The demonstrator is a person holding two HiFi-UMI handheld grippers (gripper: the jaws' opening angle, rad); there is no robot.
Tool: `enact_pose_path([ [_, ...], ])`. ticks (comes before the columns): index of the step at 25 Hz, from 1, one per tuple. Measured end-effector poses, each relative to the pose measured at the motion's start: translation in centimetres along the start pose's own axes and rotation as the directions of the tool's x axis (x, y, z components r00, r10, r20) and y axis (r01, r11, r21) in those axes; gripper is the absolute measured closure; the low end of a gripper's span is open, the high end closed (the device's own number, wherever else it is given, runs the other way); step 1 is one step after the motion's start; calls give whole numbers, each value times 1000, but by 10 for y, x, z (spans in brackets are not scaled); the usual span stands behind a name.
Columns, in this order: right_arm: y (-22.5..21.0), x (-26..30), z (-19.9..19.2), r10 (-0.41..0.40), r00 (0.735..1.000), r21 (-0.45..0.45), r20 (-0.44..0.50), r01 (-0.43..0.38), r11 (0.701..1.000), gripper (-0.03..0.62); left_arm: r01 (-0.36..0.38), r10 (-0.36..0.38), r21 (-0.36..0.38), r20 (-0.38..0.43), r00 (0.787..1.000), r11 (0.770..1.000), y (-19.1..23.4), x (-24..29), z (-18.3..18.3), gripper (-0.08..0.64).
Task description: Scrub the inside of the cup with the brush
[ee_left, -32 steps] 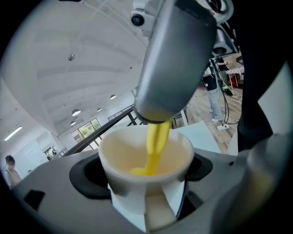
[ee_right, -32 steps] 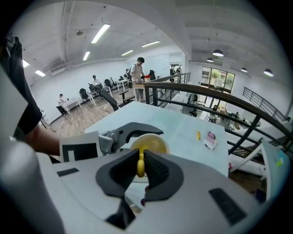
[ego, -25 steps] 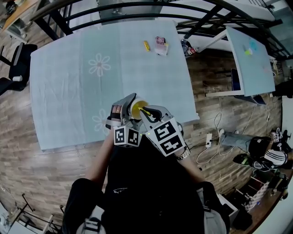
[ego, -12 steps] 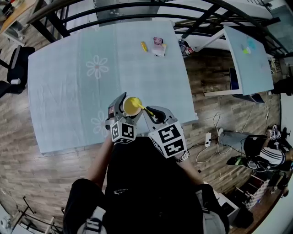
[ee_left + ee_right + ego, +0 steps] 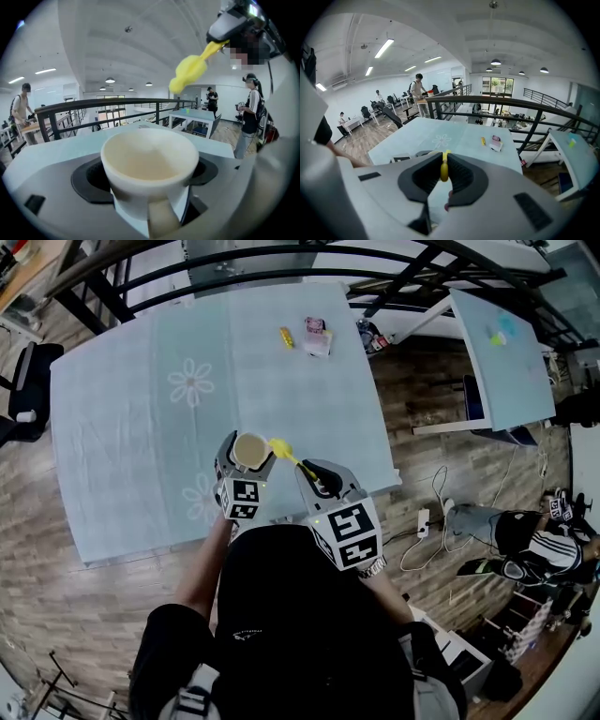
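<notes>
I see the cream cup upright and empty, handle facing the camera, clamped between the fingers of the left gripper. The yellow brush hangs tilted above and right of its rim, outside the cup. Its thin handle is pinched in the right gripper.

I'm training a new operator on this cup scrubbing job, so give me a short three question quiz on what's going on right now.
1. True or false: the yellow head of the brush is inside the cup.
2. What are the jaws of the right gripper shut on? A: the cup's rim. B: the brush's handle. C: nothing.
3. Fill in: the cup sits clamped between the jaws of the ____ gripper.
Key: 1 false, the head is outside the cup, above its rim. 2 B. 3 the left gripper.
</notes>
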State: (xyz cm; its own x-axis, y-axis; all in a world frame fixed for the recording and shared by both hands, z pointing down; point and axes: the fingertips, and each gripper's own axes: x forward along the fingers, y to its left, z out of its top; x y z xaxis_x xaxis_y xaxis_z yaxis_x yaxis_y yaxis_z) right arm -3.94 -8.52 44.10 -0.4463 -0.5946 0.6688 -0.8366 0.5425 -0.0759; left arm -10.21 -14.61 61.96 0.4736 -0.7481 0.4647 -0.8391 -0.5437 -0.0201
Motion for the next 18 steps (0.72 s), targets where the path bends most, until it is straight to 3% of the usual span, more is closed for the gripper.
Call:
enact_pose_path([
  [6,-3,-3,-6,-23,1000,29,3,23,999,554,-52,49,-141,-20,999,989,22,25,-19,130],
  [18,-9,-8,-26,-48,999,75,-25,50,996,554,-36,35,-135,-13,999,990,24,65,-35,130],
])
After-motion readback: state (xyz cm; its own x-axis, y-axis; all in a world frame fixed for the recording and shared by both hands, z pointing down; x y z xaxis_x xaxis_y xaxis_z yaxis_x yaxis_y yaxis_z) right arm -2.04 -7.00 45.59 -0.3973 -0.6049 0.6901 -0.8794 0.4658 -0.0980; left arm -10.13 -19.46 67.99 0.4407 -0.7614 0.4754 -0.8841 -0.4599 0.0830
